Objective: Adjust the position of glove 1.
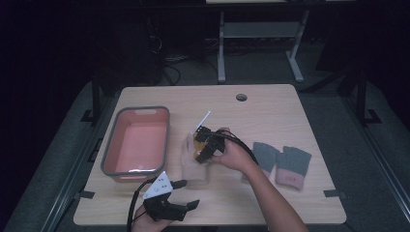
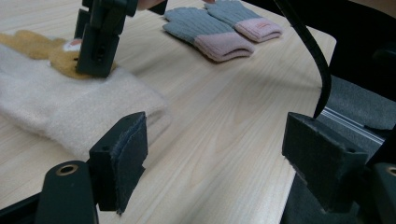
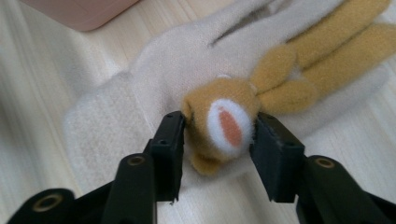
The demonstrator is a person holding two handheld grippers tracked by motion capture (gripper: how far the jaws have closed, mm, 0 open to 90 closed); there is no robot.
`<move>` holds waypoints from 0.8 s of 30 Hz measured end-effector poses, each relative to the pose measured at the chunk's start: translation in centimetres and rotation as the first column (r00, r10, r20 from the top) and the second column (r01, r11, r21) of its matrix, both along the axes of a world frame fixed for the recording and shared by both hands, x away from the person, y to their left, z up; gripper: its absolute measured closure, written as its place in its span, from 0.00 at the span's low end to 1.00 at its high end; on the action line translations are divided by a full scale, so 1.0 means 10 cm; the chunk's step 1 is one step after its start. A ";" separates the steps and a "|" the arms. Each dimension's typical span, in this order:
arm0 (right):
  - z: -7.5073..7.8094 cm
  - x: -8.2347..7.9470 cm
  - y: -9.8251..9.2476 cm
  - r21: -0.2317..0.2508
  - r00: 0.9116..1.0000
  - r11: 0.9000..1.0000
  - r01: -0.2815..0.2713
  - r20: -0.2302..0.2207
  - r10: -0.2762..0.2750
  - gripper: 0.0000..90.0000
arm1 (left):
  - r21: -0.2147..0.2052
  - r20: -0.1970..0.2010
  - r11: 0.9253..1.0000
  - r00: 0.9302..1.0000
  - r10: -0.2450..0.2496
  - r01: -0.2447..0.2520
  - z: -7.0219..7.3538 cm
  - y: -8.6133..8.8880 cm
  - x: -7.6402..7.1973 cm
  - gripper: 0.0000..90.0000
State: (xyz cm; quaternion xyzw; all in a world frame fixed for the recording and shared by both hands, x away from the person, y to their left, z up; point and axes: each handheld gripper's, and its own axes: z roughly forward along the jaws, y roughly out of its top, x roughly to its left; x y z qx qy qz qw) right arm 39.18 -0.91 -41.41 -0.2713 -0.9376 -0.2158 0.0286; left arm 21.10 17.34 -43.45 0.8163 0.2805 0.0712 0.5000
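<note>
A cream glove (image 1: 192, 169) (image 2: 70, 107) (image 3: 154, 70) lies flat on the wooden table, with a tan plush bunny (image 3: 224, 126) (image 2: 63, 63) sewn on its back. My right gripper (image 1: 199, 145) (image 2: 98, 42) (image 3: 217, 135) points down onto it. Its jaws stand open on either side of the bunny's head, close against its fluffy sides, and the glove rests on the table. My left gripper (image 1: 187, 194) (image 2: 219, 149) sits low at the table's near edge, beside the glove's cuff. It is open wide with nothing between its jaws.
A pink bin with a grey rim (image 1: 110, 145) (image 3: 79, 11) stands left of the glove. A pair of grey gloves with pink cuffs (image 1: 280, 162) (image 2: 210, 28) lies to the right. A cable hole (image 1: 241, 97) is at the table's far side.
</note>
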 end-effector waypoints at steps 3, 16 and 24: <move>0.05 -0.01 -0.04 0.027 1.000 1.000 0.000 0.013 0.000 0.57 | -0.001 -0.001 1.000 1.000 0.004 -0.004 -0.01 0.00 0.00 0.25; 0.22 -0.04 0.19 0.067 0.995 0.997 -0.034 0.096 0.028 0.56 | -0.004 0.001 1.000 1.000 0.010 -0.010 0.00 0.01 0.00 0.25; 0.10 0.01 0.47 0.015 0.993 0.998 -0.059 0.099 0.058 0.56 | -0.011 -0.003 1.000 1.000 0.012 -0.012 0.01 0.04 0.01 0.25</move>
